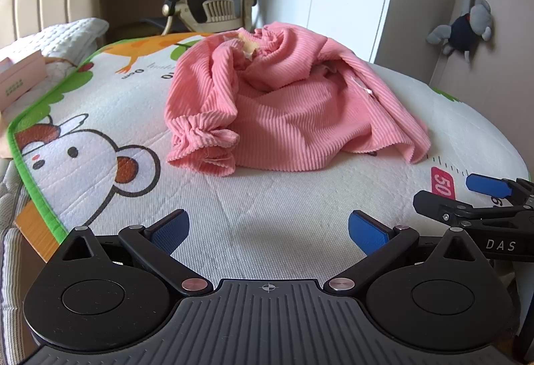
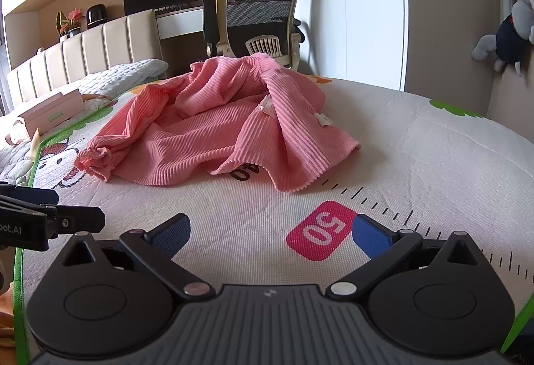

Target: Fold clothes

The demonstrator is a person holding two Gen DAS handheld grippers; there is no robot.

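— How far along is the folding?

— Not begun, I'd judge. The pink garment point(image 1: 283, 104) lies in a crumpled heap on the printed mat point(image 1: 233, 214) covering the bed, ahead of both tools.

— And the fingers?

— The left gripper point(image 1: 268, 233) and right gripper point(image 2: 272, 236) both stand wide, holding nothing, well short of the cloth.

— The fabric?

— Soft ribbed corduroy with a gathered, elastic cuff point(image 1: 203, 139); the mat is quilted.

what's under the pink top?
The pink top lies crumpled on the printed mat. A printed "40" peeks out beneath its front hem; the remaining print underneath is covered.
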